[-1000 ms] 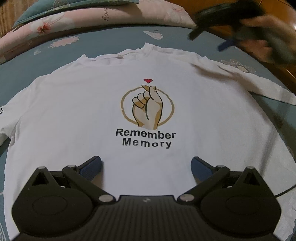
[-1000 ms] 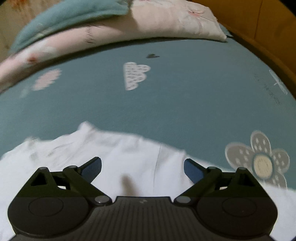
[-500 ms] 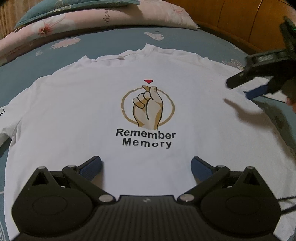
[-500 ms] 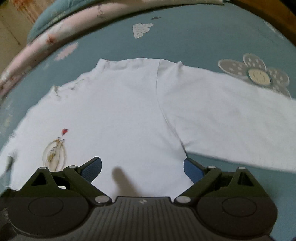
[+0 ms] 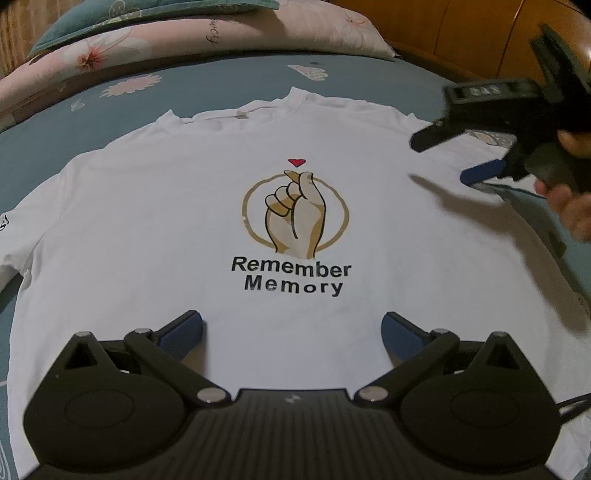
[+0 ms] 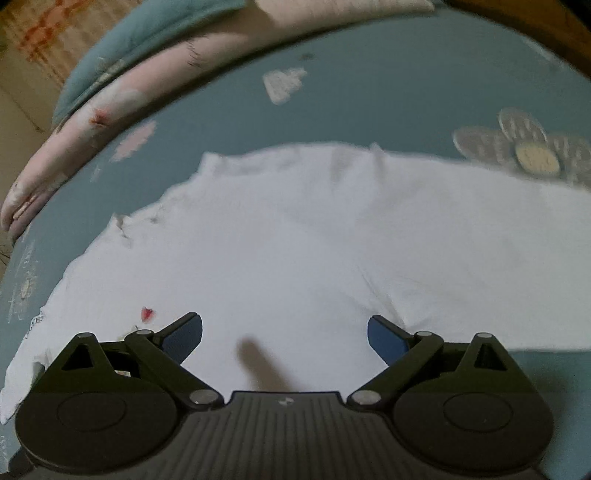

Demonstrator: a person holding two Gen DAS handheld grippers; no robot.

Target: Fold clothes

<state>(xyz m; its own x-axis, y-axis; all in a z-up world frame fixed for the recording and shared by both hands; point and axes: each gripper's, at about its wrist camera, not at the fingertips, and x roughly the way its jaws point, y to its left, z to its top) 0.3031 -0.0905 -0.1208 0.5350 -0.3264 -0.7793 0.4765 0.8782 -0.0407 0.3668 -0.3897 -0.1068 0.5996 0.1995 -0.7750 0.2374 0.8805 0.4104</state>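
A white T-shirt (image 5: 177, 221) with a finger-heart print and the words "Remember Memory" lies flat, face up, on a blue bedsheet (image 5: 221, 77). My left gripper (image 5: 291, 332) is open and empty, low over the shirt's lower middle. My right gripper (image 6: 284, 336) is open and empty over the shirt's right chest, near the armpit seam. It shows in the left wrist view (image 5: 447, 157) at the far right, hovering over the right sleeve. In the right wrist view the shirt (image 6: 314, 240) fills the middle, its right sleeve (image 6: 498, 258) spread out to the right.
Pink and teal flowered pillows (image 5: 207, 33) lie along the far edge of the bed. A wooden headboard (image 5: 461, 33) stands at the back right. The sheet (image 6: 388, 96) has cloud and flower prints. A black cable (image 5: 576, 406) trails at the right.
My right gripper has swung from beyond the collar down toward the shirt's right side and now hangs lower over the chest and sleeve. My left gripper has not moved.
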